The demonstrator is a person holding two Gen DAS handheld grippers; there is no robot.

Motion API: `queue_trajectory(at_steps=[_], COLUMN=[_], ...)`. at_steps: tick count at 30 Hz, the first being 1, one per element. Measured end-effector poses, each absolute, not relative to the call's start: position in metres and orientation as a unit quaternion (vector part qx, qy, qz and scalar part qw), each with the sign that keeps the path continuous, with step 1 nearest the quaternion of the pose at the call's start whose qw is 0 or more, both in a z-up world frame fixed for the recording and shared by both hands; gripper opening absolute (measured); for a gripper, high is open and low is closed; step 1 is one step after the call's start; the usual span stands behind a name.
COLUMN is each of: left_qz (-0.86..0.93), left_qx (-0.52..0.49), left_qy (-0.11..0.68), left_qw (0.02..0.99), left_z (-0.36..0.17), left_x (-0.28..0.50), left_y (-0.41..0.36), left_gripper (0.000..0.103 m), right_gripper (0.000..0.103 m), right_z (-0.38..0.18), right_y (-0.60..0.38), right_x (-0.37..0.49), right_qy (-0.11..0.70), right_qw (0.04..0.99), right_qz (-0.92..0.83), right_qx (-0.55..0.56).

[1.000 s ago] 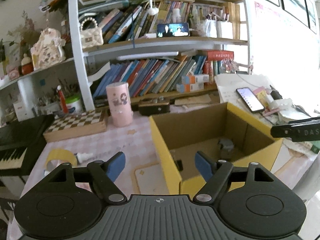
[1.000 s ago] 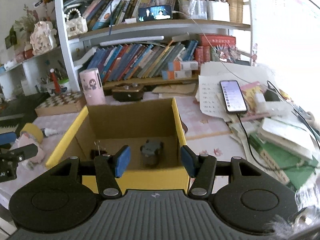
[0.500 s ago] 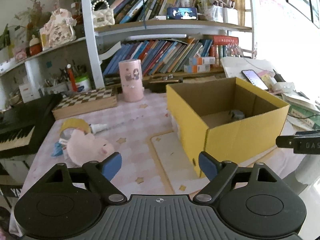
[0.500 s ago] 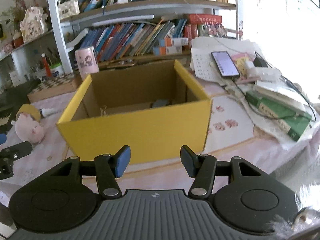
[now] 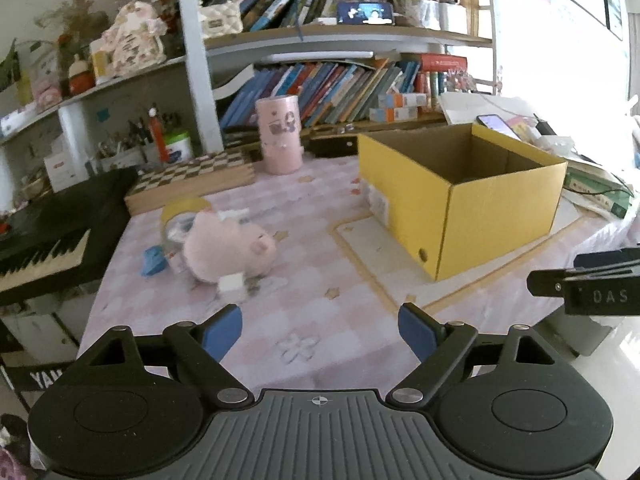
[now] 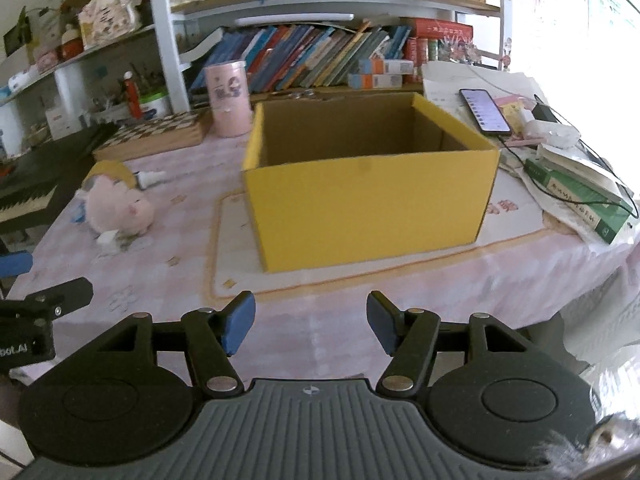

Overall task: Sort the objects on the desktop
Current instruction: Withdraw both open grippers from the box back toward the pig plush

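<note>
Pink checked tablecloth (image 5: 320, 300) up front, both grippers empty — left gripper (image 5: 320, 332) wide, right gripper (image 6: 310, 322) with its jaws opening. Further out, pink plush pig (image 5: 228, 250), tape roll (image 5: 180, 208) — unsorted beside the yellow box (image 6: 368, 200), whose contents can't be seen.

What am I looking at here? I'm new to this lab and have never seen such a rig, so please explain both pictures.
A person holds a two-finger tool in each hand, each with a fisheye camera looking along its blue-padded fingers. One picture comes from the left hand-held gripper, the other from the right hand-held gripper. Both are empty; the left stands open, and the right one's jaws are opening. On the pink checked table stand an open yellow box, a pink plush pig beside a tape roll, a pink cylinder and a chessboard box.
</note>
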State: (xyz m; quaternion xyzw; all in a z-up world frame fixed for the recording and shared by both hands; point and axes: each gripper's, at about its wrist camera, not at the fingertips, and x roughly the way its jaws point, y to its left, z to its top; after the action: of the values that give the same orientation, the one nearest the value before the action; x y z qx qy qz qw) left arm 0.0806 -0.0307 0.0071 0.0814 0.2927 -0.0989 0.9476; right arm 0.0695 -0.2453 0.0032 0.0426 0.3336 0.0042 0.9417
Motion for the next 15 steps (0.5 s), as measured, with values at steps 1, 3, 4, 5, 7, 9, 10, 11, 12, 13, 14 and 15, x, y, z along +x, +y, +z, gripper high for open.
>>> queue_trajectory(at_steps=[1, 3, 4, 5, 7, 9, 10, 11, 12, 13, 14, 15], left_qz=[-0.098, -0.098, -0.098, -0.098, -0.097, -0.097, -0.097, -0.097, -0.096, -0.095, -0.093, -0.090], left_qx=[0.080, 0.079, 0.079, 0.078, 0.077, 0.075, 0.074, 0.073, 0.072, 0.071, 0.070, 0.068], left_qy=[0.295, 0.298, 0.299, 0.300, 0.301, 0.303, 0.305, 0.307, 0.308, 0.309, 0.308, 0.307], left_qw=[0.947, 0.946, 0.946, 0.946, 0.945, 0.945, 0.944, 0.944, 0.944, 0.944, 0.944, 0.945], left_z=[0.006, 0.005, 0.004, 0.004, 0.004, 0.003, 0.002, 0.002, 0.002, 0.001, 0.001, 0.001], left_x=[0.077, 0.071, 0.067, 0.065, 0.060, 0.056, 0.054, 0.052, 0.051, 0.049, 0.047, 0.045], left_y=[-0.025, -0.014, -0.008, -0.004, 0.006, 0.015, 0.019, 0.023, 0.026, 0.030, 0.034, 0.038], left_gripper=[0.088, 0.088, 0.088, 0.088, 0.088, 0.088, 0.088, 0.088, 0.088, 0.088, 0.088, 0.088], right_gripper=[0.060, 0.060, 0.060, 0.060, 0.061, 0.061, 0.061, 0.061, 0.061, 0.062, 0.062, 0.062], right_z=[0.002, 0.000, 0.000, -0.001, -0.002, -0.003, -0.004, -0.004, -0.005, -0.005, -0.005, -0.005], right_y=[-0.240, -0.227, -0.221, -0.216, -0.204, -0.194, -0.188, -0.183, -0.179, -0.175, -0.171, -0.166], right_x=[0.065, 0.057, 0.054, 0.051, 0.045, 0.040, 0.037, 0.035, 0.033, 0.032, 0.030, 0.029], right_qy=[0.335, 0.340, 0.342, 0.343, 0.345, 0.346, 0.347, 0.348, 0.348, 0.348, 0.348, 0.348], right_qw=[0.941, 0.940, 0.939, 0.938, 0.938, 0.937, 0.937, 0.937, 0.937, 0.936, 0.936, 0.936], right_qz=[0.005, 0.007, 0.007, 0.008, 0.011, 0.016, 0.018, 0.021, 0.023, 0.026, 0.028, 0.031], right_qx=[0.042, 0.042, 0.041, 0.040, 0.039, 0.036, 0.035, 0.033, 0.032, 0.031, 0.030, 0.029])
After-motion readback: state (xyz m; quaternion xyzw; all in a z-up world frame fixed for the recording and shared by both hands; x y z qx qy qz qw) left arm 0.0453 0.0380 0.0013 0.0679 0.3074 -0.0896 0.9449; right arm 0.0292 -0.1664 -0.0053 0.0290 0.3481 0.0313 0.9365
